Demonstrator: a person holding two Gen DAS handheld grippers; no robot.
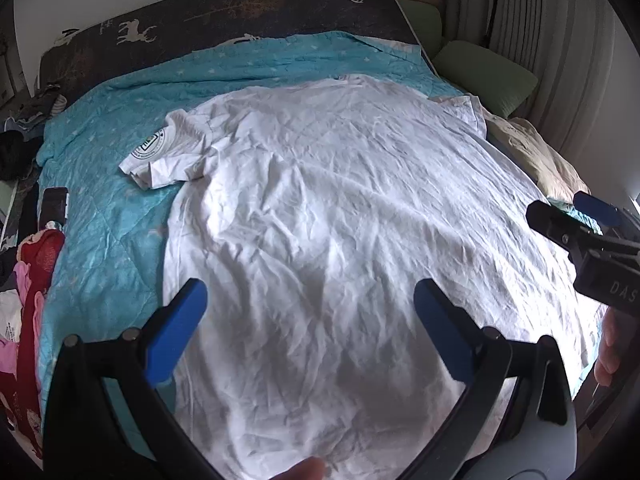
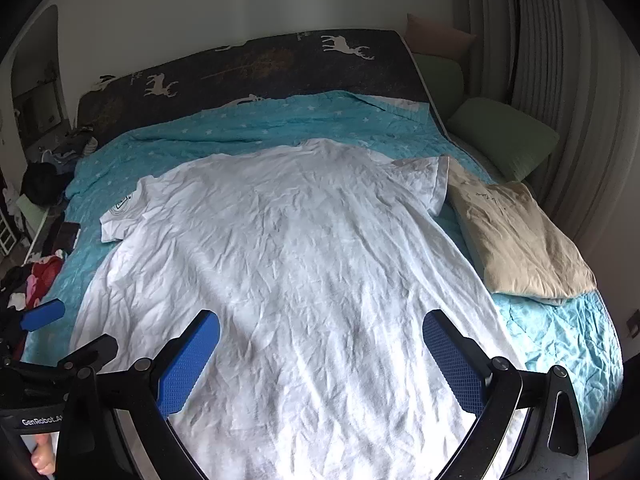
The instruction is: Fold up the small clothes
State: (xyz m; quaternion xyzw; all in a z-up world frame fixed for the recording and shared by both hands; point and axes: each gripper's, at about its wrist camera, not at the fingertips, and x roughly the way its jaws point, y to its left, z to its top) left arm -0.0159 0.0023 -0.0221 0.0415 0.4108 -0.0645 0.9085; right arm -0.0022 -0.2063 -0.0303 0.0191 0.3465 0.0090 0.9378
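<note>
White T-shirt (image 2: pixel 288 248) lies flat on the bed (image 2: pixel 560 340), ready for folding. You hold both grippers' fingers (image 2: pixel 188 364) wide open, empty, at six o'clock.

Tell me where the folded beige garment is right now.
In the right wrist view, the folded beige garment lies on the turquoise quilt at the right, beside the white T-shirt, its far corner by the shirt's right sleeve, below the green pillow.
</note>
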